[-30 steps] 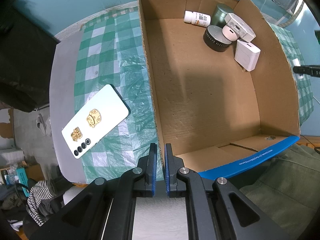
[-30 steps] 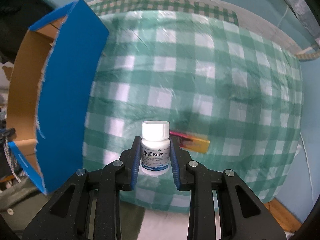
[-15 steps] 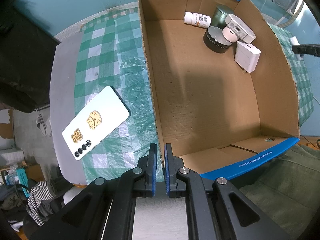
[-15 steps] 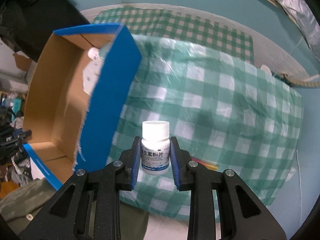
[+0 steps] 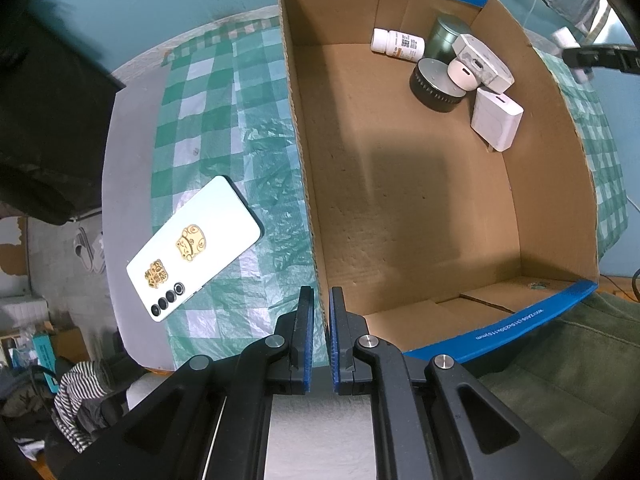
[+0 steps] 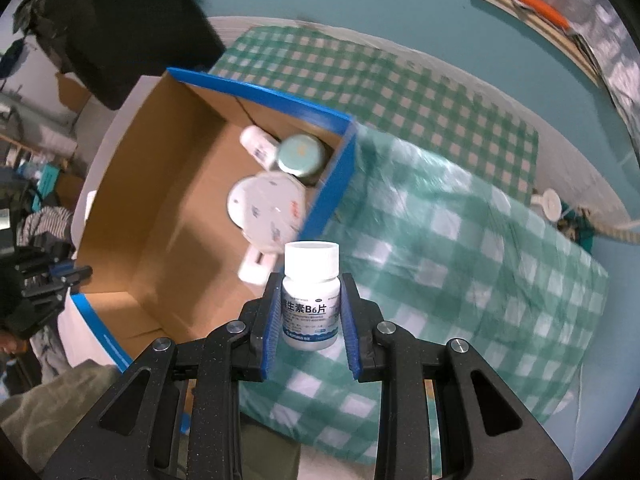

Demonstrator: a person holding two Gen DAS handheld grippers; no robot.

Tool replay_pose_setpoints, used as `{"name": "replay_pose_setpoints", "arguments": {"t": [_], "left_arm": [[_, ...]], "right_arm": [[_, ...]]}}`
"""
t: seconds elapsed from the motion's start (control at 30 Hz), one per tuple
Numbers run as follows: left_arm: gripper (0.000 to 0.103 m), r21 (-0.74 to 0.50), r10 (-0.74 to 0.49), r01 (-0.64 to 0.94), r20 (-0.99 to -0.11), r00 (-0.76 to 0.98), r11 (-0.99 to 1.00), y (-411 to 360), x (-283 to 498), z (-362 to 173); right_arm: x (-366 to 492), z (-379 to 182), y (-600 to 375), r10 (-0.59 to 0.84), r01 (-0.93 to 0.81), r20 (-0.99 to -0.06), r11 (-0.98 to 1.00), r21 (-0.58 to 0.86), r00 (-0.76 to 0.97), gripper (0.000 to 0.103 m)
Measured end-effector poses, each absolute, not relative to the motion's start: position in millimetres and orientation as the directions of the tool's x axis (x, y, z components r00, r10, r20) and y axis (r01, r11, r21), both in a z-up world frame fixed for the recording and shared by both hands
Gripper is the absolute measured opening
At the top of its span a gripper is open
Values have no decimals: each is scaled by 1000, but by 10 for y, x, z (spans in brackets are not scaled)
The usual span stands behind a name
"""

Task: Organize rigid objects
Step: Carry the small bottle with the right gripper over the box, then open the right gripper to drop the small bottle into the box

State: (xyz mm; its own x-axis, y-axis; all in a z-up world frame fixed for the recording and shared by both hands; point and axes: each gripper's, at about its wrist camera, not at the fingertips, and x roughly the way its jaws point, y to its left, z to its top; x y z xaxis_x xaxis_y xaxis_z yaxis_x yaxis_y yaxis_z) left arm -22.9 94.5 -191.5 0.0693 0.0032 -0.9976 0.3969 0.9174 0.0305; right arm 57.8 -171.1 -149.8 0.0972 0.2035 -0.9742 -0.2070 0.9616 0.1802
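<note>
My right gripper [image 6: 311,280] is shut on an upright white pill bottle [image 6: 310,312] with a blue-printed label. It hangs above the checked cloth, just outside the blue right wall of the open cardboard box [image 6: 160,208]. My left gripper [image 5: 320,300] points down, shut on the box's [image 5: 400,208] near left wall, which runs between its blue pads. In the box's far right corner lie another white bottle [image 5: 396,45], a round tin [image 5: 446,38], a black disc [image 5: 434,88] and two white devices [image 5: 496,118]. A white phone [image 5: 196,246] lies face down on the cloth left of the box.
A green-and-white checked cloth [image 6: 460,260] covers the table, which ends near the phone at a grey edge [image 5: 128,200]. A person's green trousers [image 5: 560,380] are at the box's near side. Most of the box's floor is bare cardboard.
My right gripper has carried the pill bottle up and leftward to the box, whose inside has come into its view. The left gripper and the box have stayed still.
</note>
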Motion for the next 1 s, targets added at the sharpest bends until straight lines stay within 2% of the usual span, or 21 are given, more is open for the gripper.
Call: {"name": "replay_pose_setpoints", "arguments": {"t": [0.47, 0.9, 1.0], "left_arm": [[7, 32, 4, 393, -997, 73, 919, 948, -208, -1900], [7, 33, 5, 392, -997, 73, 919, 948, -199, -1896], [7, 33, 5, 392, -997, 73, 919, 950, -194, -1894]], "right_arm": [[813, -1628, -1216, 189, -334, -980, 929, 157, 66, 27], [845, -1726, -977, 182, -377, -982, 913, 153, 41, 27], [844, -1708, -974, 191, -373, -980, 914, 160, 47, 33]]}}
